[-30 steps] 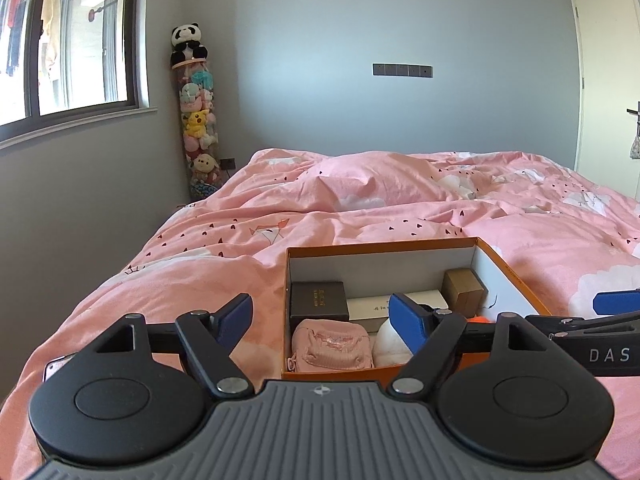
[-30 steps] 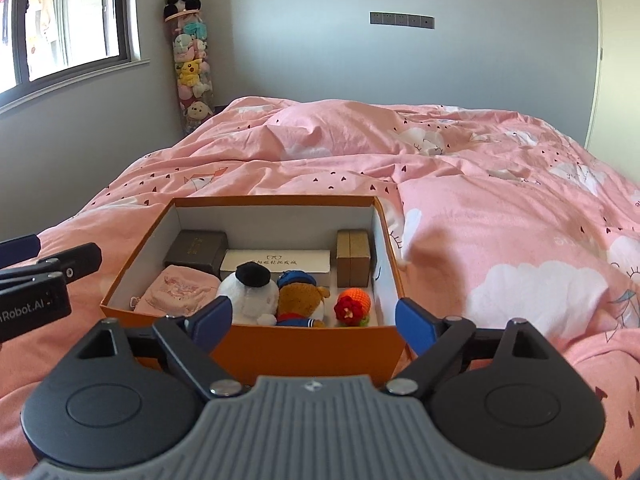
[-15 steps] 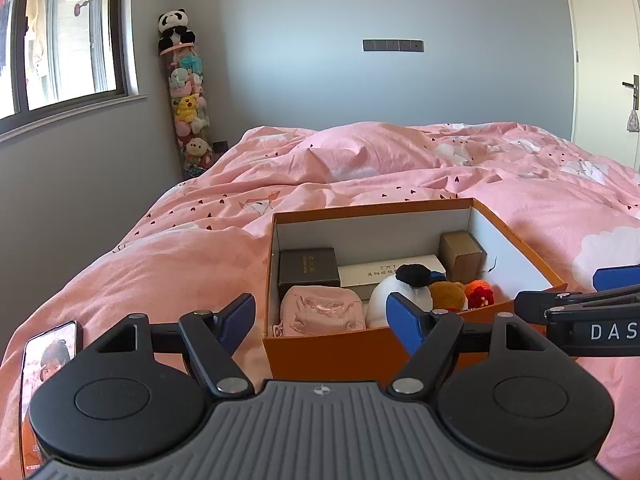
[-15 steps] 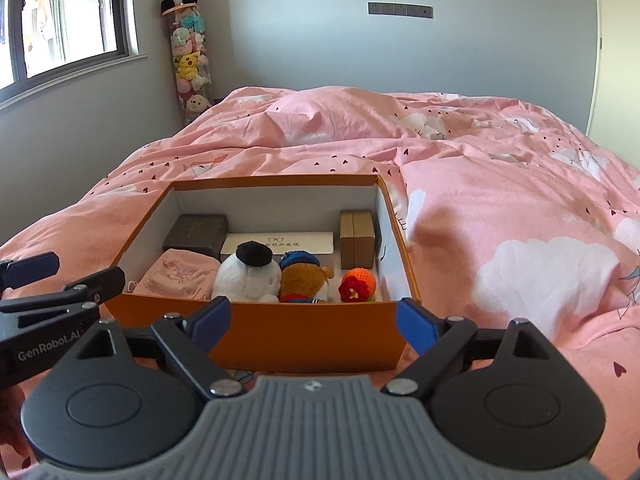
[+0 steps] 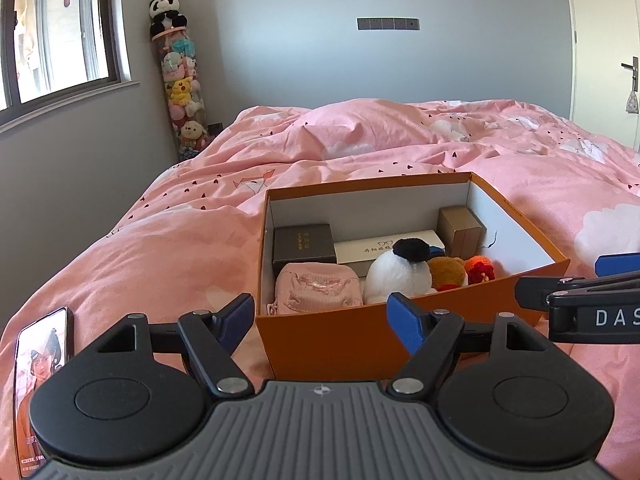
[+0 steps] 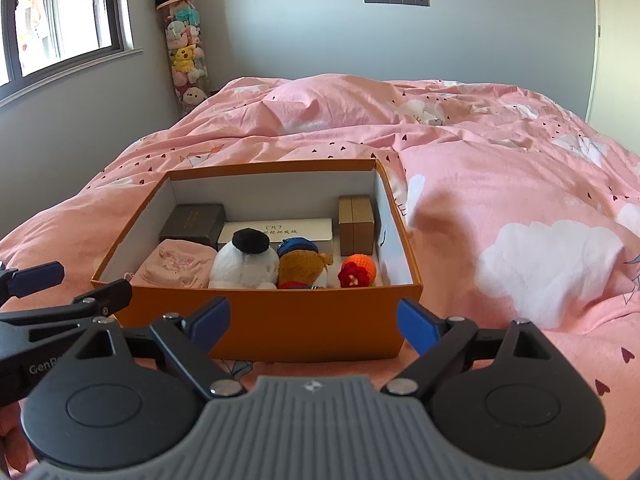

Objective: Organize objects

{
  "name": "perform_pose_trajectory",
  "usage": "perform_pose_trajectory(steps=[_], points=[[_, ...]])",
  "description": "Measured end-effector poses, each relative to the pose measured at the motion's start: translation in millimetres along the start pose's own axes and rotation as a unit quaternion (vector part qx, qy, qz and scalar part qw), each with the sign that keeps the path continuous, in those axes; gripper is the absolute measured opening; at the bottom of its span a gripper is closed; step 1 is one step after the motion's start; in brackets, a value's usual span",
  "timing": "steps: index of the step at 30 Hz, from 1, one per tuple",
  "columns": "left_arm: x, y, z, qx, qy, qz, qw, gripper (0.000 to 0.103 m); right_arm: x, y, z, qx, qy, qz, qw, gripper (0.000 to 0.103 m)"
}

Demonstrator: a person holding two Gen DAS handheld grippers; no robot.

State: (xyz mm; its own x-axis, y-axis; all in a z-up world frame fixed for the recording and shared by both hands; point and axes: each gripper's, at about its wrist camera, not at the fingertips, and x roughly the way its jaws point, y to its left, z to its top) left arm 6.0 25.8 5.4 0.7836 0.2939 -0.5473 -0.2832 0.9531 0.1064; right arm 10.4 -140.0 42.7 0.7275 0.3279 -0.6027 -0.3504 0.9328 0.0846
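An open orange cardboard box sits on the rumpled pink duvet. Inside it, at 12 o'clock of the right hand-held gripper, lie a fuzzy white plush, a brown bear and a crocheted orange ball. Both the right and the left hand-held gripper are spread wide and empty. A smartphone lies at the left gripper's 9 o'clock.

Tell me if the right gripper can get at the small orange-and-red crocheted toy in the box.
Probably yes: the right gripper is open, the orange cardboard box has no lid, and the crocheted toy lies uncovered near the front wall.
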Motion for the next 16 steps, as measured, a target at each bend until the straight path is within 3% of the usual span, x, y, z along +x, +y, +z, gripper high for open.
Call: perform_pose_trajectory(steps=[16], points=[[4.5,1.0,-0.6,-0.006,0.019,0.0,0.9998,0.089,2.2,-1.8,-1.2,0.006,0.007,0.0,1.0,0.092]])
